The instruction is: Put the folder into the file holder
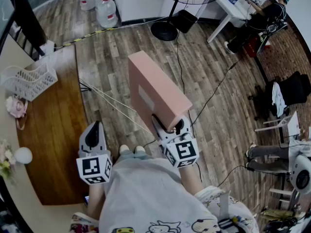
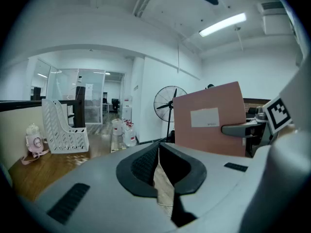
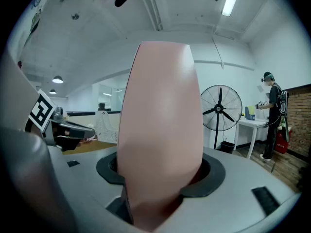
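The carry has begun but the filing has not: the right gripper (image 1: 168, 126) is clamped on the lower end of the pink box folder (image 1: 158, 89), its jaws spread wide round the thick spine, and the folder stands up in the air over the floor in front of the person, well apart from the file holder (image 1: 30, 80); the left gripper (image 1: 93, 135) has its jaws drawn together with nothing between them, and hangs over the near edge of the desk (image 1: 53, 144); the white lattice file holder stands upright at the far left of that desk, and its slots look empty; by my reading the pick-up is done, and what remains is to bring the folder across to the left, line it up with a slot, lower it in and let go; the desk is a curved wooden top with a pale border, bearing a small pink trinket (image 1: 16, 107) just beside the holder and a white ball-shaped thing (image 1: 23, 155) nearer the person; the room is an open office with a plank floor (image 1: 218, 96) crossed by thin cables, a standing fan (image 1: 164, 30), large water jugs (image 1: 106, 11), a white table (image 1: 231, 8) where another person (image 1: 265, 18) is busy, a dark office chair (image 1: 291, 89), and strip lights overhead.
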The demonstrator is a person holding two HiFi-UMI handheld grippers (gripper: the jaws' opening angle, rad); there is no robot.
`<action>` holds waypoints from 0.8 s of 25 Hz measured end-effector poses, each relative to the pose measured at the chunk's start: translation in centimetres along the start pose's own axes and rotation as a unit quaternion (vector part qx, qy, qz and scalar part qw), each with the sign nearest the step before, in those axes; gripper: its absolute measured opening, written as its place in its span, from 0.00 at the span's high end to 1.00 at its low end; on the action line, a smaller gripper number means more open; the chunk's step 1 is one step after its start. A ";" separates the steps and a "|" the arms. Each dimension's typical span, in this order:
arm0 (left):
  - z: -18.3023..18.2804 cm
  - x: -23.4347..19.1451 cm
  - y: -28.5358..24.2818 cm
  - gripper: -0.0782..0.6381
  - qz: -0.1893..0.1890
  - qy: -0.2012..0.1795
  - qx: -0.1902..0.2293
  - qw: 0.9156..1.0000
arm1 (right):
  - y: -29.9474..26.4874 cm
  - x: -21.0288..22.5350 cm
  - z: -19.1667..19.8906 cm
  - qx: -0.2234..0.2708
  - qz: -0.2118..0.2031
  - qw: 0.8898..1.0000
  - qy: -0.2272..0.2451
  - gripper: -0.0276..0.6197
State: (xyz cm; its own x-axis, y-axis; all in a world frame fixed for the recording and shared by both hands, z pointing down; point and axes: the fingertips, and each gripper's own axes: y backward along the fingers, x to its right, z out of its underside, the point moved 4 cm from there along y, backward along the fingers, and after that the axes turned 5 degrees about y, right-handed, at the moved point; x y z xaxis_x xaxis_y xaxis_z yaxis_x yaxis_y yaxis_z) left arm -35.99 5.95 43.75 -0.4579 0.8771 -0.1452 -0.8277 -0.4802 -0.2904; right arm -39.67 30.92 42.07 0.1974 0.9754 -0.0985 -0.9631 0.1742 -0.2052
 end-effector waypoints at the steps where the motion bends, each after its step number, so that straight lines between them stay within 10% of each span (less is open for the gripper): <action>1: -0.2 0.2 -0.2 0.88 0.000 -0.002 0.001 1.000 | 0.0 0.1 0.1 -0.003 -0.003 1.000 0.000 0.54; 20: -0.8 -0.8 -7.0 0.88 -0.033 -0.002 -0.015 0.999 | -7.5 4.9 1.0 -0.010 -0.035 0.999 -0.012 0.54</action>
State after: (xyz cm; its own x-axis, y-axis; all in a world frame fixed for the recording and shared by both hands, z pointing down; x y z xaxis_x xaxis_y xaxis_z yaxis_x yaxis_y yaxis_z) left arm -29.53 8.61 45.13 -0.4042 0.9066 -0.1211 -0.8463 -0.4209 -0.3266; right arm -31.67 34.56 44.14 0.2590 0.9640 -0.0597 -0.9434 0.2393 -0.2297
